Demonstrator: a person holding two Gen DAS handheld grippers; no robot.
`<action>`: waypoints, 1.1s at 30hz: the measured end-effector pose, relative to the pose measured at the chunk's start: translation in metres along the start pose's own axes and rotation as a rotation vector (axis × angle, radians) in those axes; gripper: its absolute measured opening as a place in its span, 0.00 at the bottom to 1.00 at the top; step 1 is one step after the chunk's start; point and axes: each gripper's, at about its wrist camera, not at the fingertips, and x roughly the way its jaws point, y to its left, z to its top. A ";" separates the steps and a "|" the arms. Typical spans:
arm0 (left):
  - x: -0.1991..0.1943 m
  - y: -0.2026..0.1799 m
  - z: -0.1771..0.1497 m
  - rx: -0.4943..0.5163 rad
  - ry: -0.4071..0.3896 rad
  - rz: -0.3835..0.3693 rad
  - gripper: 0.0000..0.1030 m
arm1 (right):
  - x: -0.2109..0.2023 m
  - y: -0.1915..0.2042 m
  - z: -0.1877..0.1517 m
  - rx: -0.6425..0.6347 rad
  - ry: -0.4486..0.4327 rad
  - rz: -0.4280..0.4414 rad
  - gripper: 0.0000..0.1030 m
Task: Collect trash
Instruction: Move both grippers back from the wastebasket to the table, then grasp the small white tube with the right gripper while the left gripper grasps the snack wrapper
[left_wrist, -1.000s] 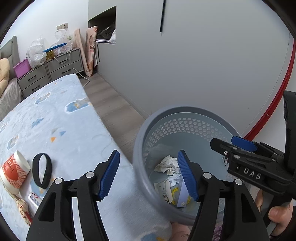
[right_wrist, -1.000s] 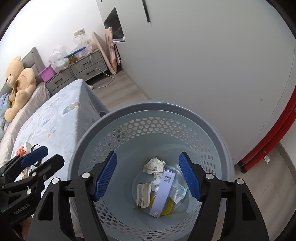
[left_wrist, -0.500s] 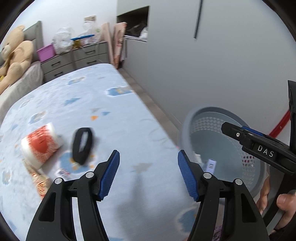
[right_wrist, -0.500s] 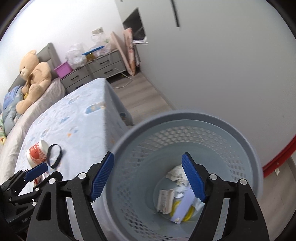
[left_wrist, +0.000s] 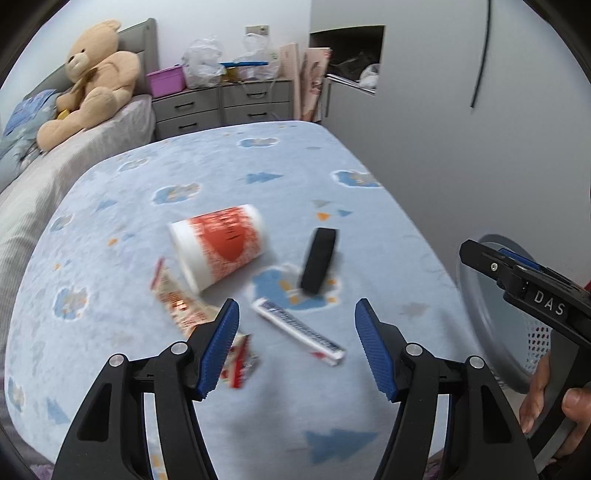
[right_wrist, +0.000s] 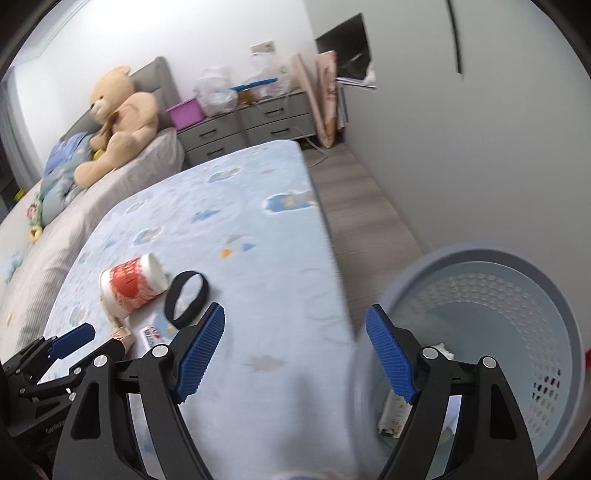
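The left gripper (left_wrist: 295, 347) hovered over the blue patterned bedspread (left_wrist: 229, 177), jaws apart with nothing between them. The right gripper (right_wrist: 295, 354) was also empty, its jaws having just been widening, above the bed's edge beside the grey perforated basket (right_wrist: 517, 295). Just beyond the left gripper lay a wrapped stick packet (left_wrist: 299, 330), long axis running diagonally, far end toward the paper cup (left_wrist: 218, 245). The cup lay on its side, mouth toward the crumpled wrapper (left_wrist: 181, 306) near the left gripper. Right of the cup lay a black band (left_wrist: 319, 260). Farthest sat a teddy bear (left_wrist: 88, 81).
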 end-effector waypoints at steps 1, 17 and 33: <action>-0.001 0.007 -0.002 -0.009 0.001 0.015 0.61 | 0.003 0.007 0.000 -0.013 0.004 0.009 0.76; 0.003 0.082 -0.020 -0.134 0.007 0.126 0.61 | 0.039 0.098 -0.022 -0.199 0.102 0.117 0.79; 0.015 0.107 -0.027 -0.192 0.032 0.141 0.61 | 0.074 0.125 -0.042 -0.324 0.189 0.072 0.78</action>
